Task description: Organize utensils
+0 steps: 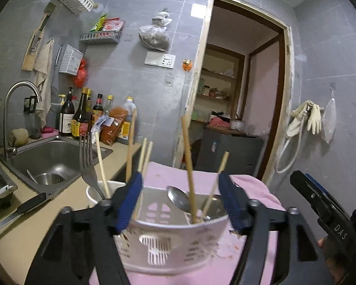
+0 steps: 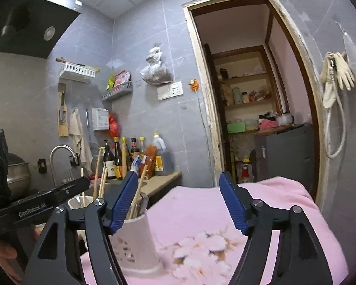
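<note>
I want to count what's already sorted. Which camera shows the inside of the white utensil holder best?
The left wrist view: it looks into the white utensil holder from above its rim, showing a spoon and chopsticks inside. The right wrist view sees the holder from the side, half hidden behind a finger, only chopstick tops showing.

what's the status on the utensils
Left gripper open, straddling white holder. Right gripper open, empty. Spoon and chopsticks in holder; fork in cup. Nothing in the way.
</note>
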